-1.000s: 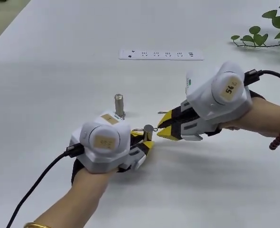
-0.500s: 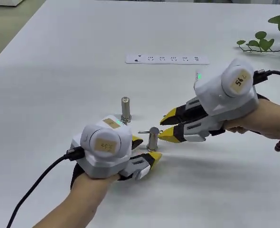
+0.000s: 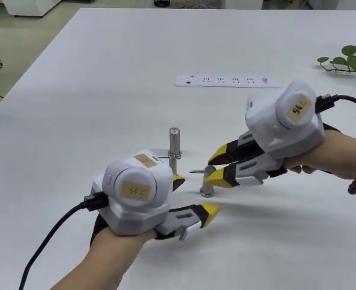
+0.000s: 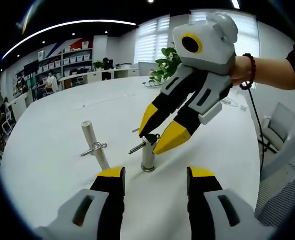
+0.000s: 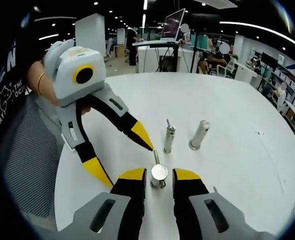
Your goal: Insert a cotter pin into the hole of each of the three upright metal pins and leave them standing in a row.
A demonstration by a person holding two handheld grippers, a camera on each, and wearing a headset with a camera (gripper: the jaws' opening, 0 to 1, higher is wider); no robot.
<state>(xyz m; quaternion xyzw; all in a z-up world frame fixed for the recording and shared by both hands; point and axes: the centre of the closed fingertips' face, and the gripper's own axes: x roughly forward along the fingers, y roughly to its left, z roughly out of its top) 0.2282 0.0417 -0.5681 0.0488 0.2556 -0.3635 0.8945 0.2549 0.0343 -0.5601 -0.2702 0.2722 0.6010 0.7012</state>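
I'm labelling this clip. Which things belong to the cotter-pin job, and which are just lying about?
Job:
near metal pin, flanked by the right gripper
second metal pin
third metal pin
cotter pin through a pin's hole
left gripper

Lying about:
power strip
plant

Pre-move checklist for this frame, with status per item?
1. Near metal pin upright: ok.
2. Its cotter pin fully seated: cannot tell.
3. Second metal pin upright, with second cotter pin through it: ok.
4. Third metal pin has a cotter pin: cannot tell.
5. Right tool open, jaws either side of near metal pin: ok.
6. Left tool open, holding nothing: ok.
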